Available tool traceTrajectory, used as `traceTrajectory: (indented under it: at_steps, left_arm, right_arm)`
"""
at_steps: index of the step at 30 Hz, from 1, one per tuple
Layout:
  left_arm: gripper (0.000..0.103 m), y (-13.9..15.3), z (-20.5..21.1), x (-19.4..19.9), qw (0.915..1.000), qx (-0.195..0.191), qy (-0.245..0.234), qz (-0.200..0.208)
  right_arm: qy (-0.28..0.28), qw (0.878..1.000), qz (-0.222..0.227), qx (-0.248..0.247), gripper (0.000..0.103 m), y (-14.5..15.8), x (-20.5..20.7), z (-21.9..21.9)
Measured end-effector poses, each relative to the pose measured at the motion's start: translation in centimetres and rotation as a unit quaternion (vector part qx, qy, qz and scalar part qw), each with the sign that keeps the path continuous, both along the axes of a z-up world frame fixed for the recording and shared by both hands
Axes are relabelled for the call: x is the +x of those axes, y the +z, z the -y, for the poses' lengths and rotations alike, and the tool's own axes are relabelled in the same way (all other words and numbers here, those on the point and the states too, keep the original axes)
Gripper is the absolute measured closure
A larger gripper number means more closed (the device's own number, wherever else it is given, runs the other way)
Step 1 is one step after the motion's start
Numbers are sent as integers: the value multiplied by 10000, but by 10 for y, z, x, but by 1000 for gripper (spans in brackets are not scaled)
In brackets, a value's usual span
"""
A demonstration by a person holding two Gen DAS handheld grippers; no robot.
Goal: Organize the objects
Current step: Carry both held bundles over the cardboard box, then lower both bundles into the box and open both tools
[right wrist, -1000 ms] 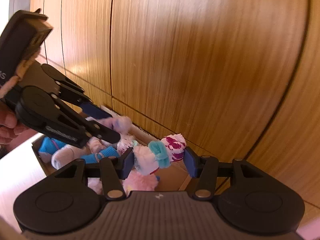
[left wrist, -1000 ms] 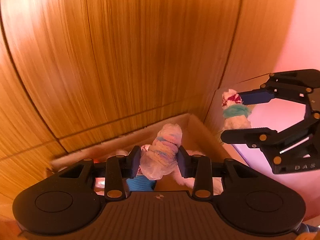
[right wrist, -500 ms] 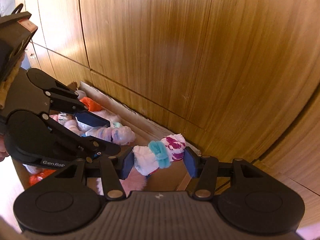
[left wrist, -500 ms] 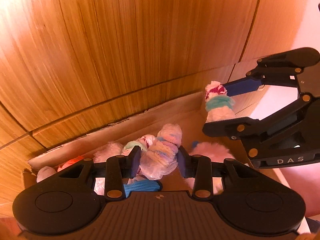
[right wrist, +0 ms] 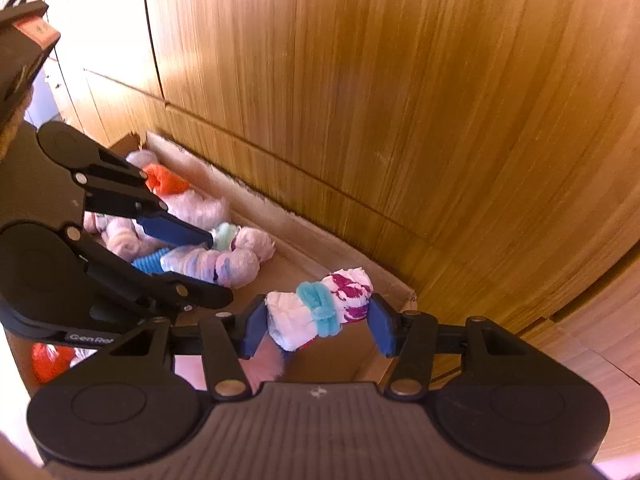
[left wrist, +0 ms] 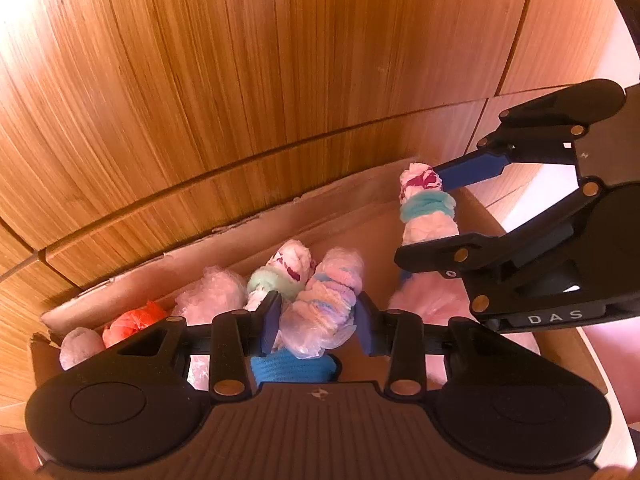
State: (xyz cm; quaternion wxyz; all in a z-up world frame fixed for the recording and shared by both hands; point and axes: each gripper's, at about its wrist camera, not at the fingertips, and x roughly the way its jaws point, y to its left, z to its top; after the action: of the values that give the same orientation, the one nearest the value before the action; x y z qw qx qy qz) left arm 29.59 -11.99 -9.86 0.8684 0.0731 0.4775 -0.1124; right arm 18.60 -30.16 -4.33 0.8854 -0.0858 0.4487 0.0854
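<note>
The left gripper (left wrist: 316,316) is clamping a pastel sock roll (left wrist: 324,312), its long axis pointing down into the cardboard box (left wrist: 340,188), just above the socks already lying there. To its right, the right gripper (right wrist: 316,322) is pinching a teal-banded sock roll (right wrist: 320,312) end to end, crosswise, hanging over the box's emptier right end.

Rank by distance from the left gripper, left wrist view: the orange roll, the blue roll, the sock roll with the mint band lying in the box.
From the left gripper:
1. blue roll, just beneath the fingers.
2. mint-banded roll, just beyond the left finger.
3. orange roll, far left end of the cardboard box.
</note>
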Motion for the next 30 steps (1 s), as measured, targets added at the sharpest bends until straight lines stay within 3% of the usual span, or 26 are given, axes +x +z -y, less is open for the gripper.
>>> traceTrajectory:
  at_steps: [4,14,16,18,30]
  left_arm:
    - [57,-1,2,1,10000,52,-13,-39]
    - [44,-2,15,7,9983,417,-288,-303]
    - [37,-2,14,5,9982,442,-272,-303]
    - [23,-2,13,3,9983,445,-260,-289]
    - [16,14,8,-12,9992,361,-111,-139]
  right_arm:
    - [-16,10000,-37,-26,52,-4,2,0]
    - [148,9991,-313,-254,52,-3,4,3]
    - [176,9989,-327,-300,51,-1,3,2]
    - [213,9987,-340,-304,48,1,2,1]
    - [228,9985,-291,-397,43,18,-4,-5]
